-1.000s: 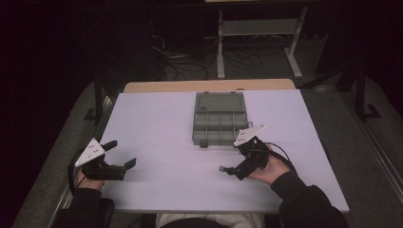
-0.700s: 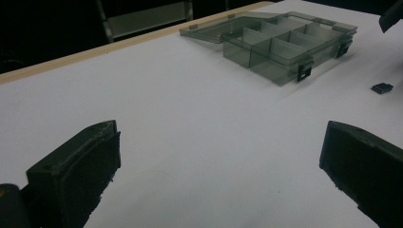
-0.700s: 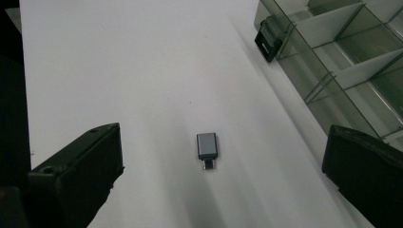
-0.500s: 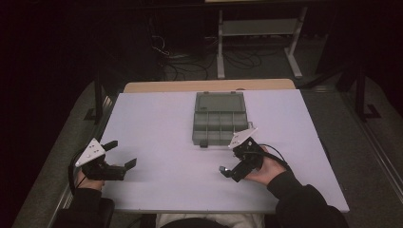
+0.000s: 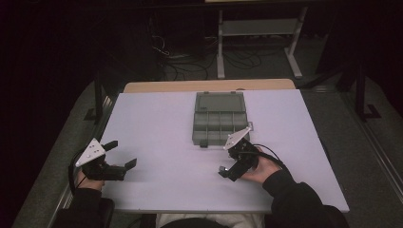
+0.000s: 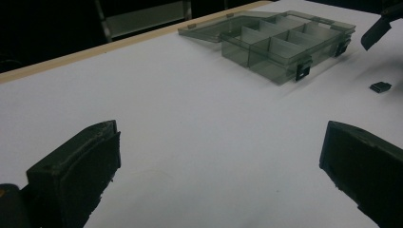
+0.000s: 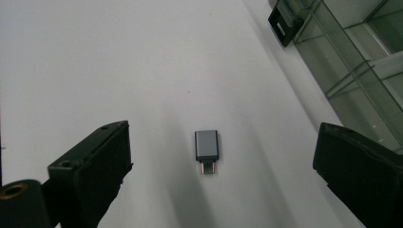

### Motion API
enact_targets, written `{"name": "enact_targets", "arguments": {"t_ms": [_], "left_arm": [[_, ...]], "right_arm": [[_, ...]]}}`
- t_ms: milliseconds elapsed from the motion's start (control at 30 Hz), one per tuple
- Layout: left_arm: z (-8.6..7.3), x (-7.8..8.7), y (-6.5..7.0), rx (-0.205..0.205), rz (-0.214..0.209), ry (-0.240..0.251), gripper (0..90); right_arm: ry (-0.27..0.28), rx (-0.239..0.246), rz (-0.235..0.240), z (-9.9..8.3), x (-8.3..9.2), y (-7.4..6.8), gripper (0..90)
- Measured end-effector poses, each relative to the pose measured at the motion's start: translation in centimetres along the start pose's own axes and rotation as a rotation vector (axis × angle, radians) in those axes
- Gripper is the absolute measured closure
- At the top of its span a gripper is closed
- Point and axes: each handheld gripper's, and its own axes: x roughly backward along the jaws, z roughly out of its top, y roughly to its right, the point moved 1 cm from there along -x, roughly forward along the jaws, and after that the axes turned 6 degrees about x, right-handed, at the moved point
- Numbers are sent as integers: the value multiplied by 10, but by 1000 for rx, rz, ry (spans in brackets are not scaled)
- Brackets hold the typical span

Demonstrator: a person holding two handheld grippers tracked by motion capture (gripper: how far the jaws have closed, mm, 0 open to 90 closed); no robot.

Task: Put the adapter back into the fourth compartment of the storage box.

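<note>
A small grey USB adapter point(image 7: 206, 145) lies flat on the white table point(image 5: 157, 118), its plug end toward my right gripper point(image 7: 223, 180). It sits between that gripper's jaws without either one touching it. The jaws have just been closing a little and still stand wide apart. In the high view the right gripper point(image 5: 229, 172) points down at the table in front of the box. My left gripper point(image 5: 119, 154) rests open near the table's left front edge with nothing in it. The adapter point(image 6: 380, 87) also lies far right in the left gripper view.
A clear grey compartment box point(image 5: 219, 126) stands open at the table's middle back, its lid laid flat behind it and its latches point(image 6: 302, 72) facing the front. The box's near corner point(image 7: 351, 57) lies just right of the right gripper. Dark floor and a metal frame point(image 5: 256, 28) lie beyond.
My right gripper has come a little left, toward the table's front, and lower over the adapter. The left gripper has stayed put.
</note>
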Motion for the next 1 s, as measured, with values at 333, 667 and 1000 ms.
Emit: {"name": "enact_targets", "arguments": {"t_ms": [333,667,1000], "left_arm": [[0,0,0,-1,-1,-1,0],[0,0,0,-4,-4,-2,0],[0,-1,0,-6,-5,-2,0]], "right_arm": [[-31,-12,40,1,-9,6,144],[-69,1,72,0,-11,7,354],[-85,53,110,5,-17,6,590]]}}
